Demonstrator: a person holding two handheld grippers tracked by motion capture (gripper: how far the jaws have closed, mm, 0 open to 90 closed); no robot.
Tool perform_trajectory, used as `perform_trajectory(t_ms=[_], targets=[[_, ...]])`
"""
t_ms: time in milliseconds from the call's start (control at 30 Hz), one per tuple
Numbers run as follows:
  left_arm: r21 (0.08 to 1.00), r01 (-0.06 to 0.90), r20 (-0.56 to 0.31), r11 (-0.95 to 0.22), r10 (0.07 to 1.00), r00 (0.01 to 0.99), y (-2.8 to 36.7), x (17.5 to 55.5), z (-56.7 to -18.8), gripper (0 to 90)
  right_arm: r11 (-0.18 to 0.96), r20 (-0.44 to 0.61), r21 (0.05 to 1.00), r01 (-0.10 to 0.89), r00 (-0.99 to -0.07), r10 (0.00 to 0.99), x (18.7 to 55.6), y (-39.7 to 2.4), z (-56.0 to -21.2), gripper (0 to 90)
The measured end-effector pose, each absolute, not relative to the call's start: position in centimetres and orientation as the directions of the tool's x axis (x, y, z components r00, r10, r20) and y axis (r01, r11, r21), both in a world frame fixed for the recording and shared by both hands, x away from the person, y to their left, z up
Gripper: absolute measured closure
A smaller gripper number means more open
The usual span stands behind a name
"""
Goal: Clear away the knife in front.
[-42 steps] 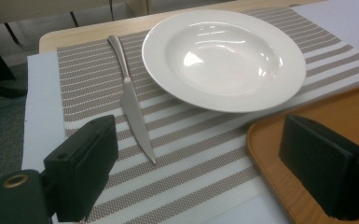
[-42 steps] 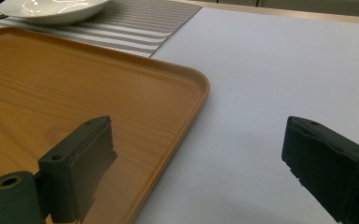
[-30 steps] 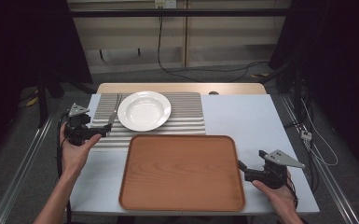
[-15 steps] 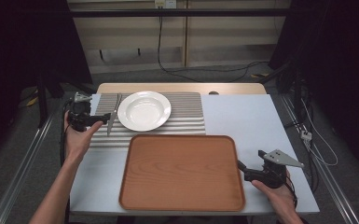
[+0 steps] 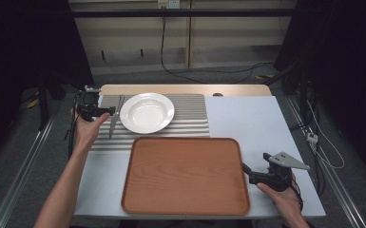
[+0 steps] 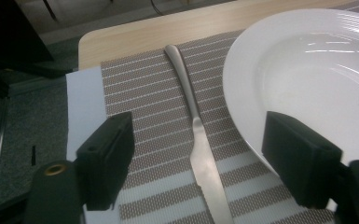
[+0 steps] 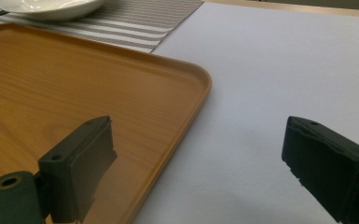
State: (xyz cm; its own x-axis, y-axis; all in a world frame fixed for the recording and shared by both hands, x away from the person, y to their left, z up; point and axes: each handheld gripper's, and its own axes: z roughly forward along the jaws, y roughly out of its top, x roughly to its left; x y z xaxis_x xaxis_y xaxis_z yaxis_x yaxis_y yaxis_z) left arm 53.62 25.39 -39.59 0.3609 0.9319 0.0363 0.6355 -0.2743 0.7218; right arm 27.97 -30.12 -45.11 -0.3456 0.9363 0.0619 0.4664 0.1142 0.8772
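Observation:
A silver table knife [image 6: 200, 144] lies on the striped placemat [image 5: 190, 121], just left of a white deep plate [image 5: 147, 112]. My left gripper [image 5: 105, 112] hovers over the knife [image 5: 113, 121]. In the left gripper view the knife runs between the jaws of that gripper [image 6: 200, 170], with a gap to each pad. The jaws have just been closing but are open, and the plate's rim [image 6: 247, 116] is near the right jaw. My right gripper [image 5: 245, 169] rests open at the right edge of the wooden tray [image 5: 185, 175]. The tray's rim [image 7: 186, 121] runs between its jaws.
The placemat and tray lie on a white table surface [image 5: 247, 118], and a bare wooden strip [image 5: 185, 89] runs along the far edge. Cables [image 5: 313, 137] hang off the table's right side. A metal rail [image 5: 24, 166] runs along the left.
The left hand moved away from the person and slightly right, bringing its gripper over the knife. Its jaws narrowed. The right gripper stayed by the tray.

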Motion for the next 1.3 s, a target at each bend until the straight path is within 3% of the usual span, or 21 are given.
perform_trajectory(t_ms=[300,500,933,1300], targets=[[0.695,0.669,0.05,-0.265,0.945,0.323,25.1,56.6,-40.8,31.3,0.114,0.066,0.875,0.47,-0.349,0.935,28.0,-30.1,-45.2,9.0],[0.679,0.693,0.001,-0.24,0.945,0.326,25.2,58.2,-42.2,33.8,0.116,0.066,0.874,0.472,-0.352,0.934,28.0,-30.0,-45.2,9.0],[0.672,0.716,-0.049,-0.189,0.953,0.298,23.6,60.2,-44.5,48.6,0.115,0.069,0.873,0.474,-0.354,0.933,27.9,-30.1,-45.3,9.0],[0.646,0.75,-0.093,-0.142,0.961,0.261,24.5,61.1,-44.8,60.1,0.111,0.074,0.872,0.477,-0.352,0.933,27.9,-30.2,-45.3,9.0]])
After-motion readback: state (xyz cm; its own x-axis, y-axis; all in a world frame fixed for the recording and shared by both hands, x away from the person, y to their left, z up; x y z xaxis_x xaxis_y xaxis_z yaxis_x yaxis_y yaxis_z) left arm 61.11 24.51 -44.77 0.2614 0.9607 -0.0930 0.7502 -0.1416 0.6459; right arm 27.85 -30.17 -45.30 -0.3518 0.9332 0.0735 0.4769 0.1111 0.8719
